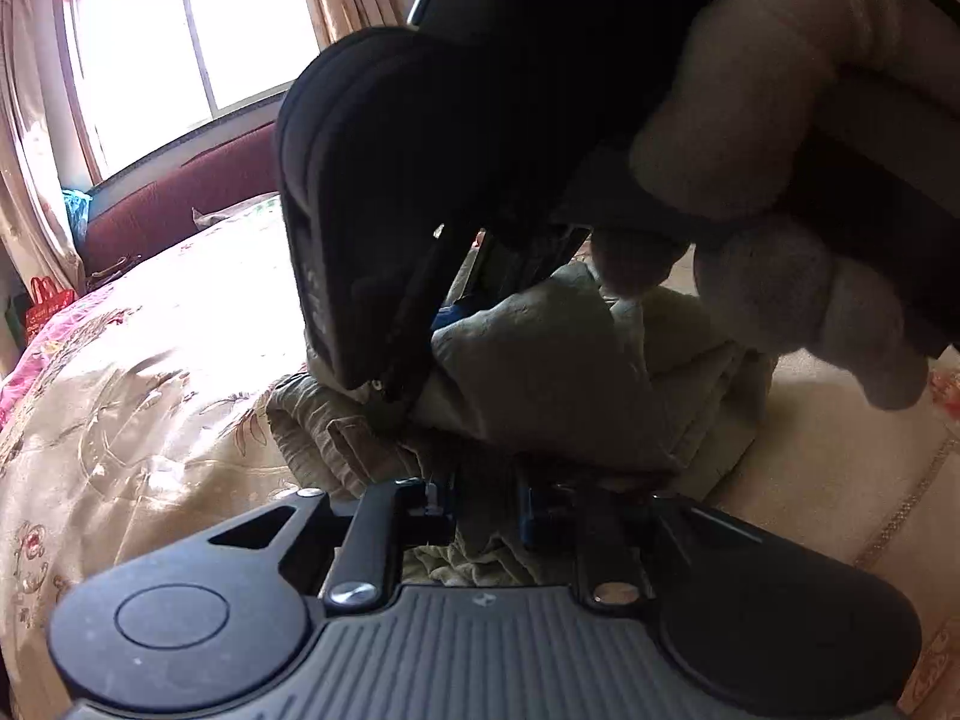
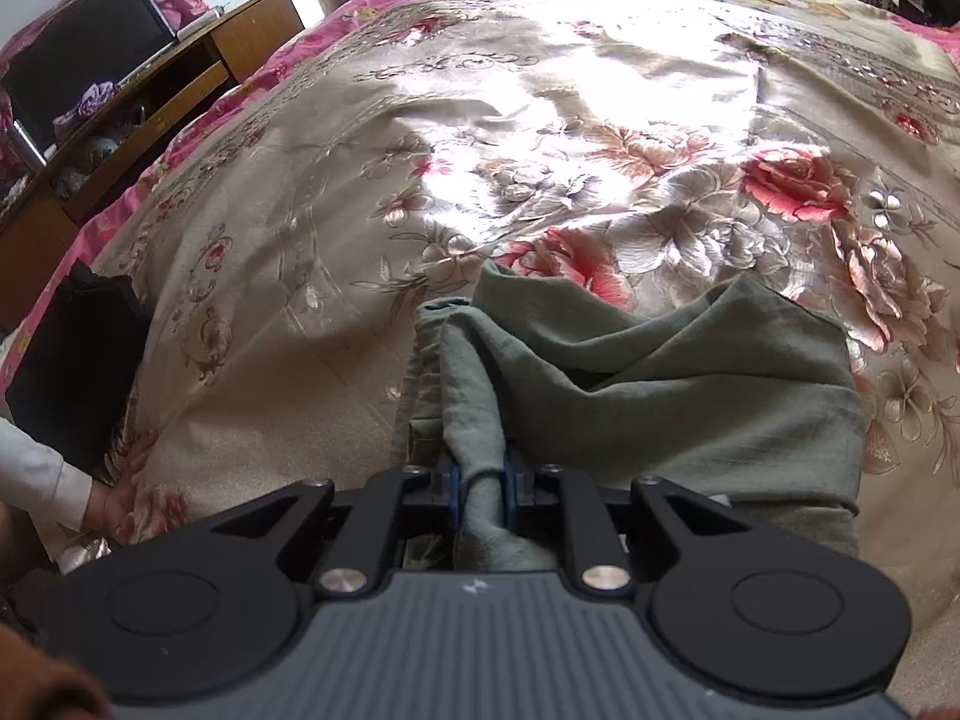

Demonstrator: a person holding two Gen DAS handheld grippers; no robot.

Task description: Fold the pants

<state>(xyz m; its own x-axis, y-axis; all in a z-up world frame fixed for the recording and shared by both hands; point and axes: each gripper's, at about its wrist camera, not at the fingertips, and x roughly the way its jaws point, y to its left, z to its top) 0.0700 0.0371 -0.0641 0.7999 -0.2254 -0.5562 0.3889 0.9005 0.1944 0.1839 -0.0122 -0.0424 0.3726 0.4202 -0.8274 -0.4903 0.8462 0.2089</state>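
We see the olive-green pants [image 2: 660, 396] lying in a loose heap on the flowered bedspread [image 2: 540, 150], and we take this bedspread as our landmark. The pants lie on its near part, close to the edge where the two grippers work, and the far part of the bedspread is in strong sunlight.

In the right wrist view, the right gripper [image 2: 480, 492] points steeply down to the bedspread. A bunched fold of the pants goes up between its two blue pads [image 2: 451, 489] and fills the gap between them, so we say this gripper is grasping the pants. The rest of the cloth spreads away from the fingers, forward and to the right side of the picture, in soft ridges on the bedspread. At the left edge of the bedspread, a hand with a white sleeve [image 2: 114, 507] rests on the cloth of the bed.

In the left wrist view, the left gripper [image 1: 489, 510] is low over the same heap. Wrinkled green cloth passes between its fingers and hides the gap, so it is clenched on the pants as well. Just beyond it, above the heap, the body of the other gripper and a gloved hand [image 1: 780, 138] that holds it fill the upper right part of the view.
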